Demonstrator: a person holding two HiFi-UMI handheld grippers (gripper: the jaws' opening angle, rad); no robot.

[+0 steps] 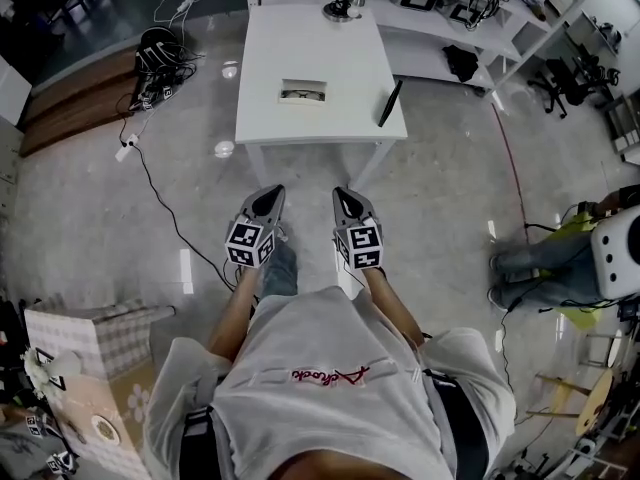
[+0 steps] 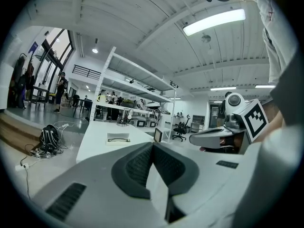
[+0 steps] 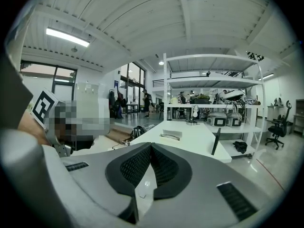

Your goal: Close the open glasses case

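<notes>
White glasses case (image 1: 302, 92), lid open, dark-framed glasses lying inside; sat flat mid-width on the white table (image 1: 270, 38), toward the edge nearest the person. Left gripper (image 2: 152, 146) and right gripper (image 3: 150, 147): both short of that edge, jaws closed together, nothing between them

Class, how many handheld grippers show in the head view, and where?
2: the left gripper at centre-left and the right gripper beside it, both over the floor, short of the white table.
</notes>
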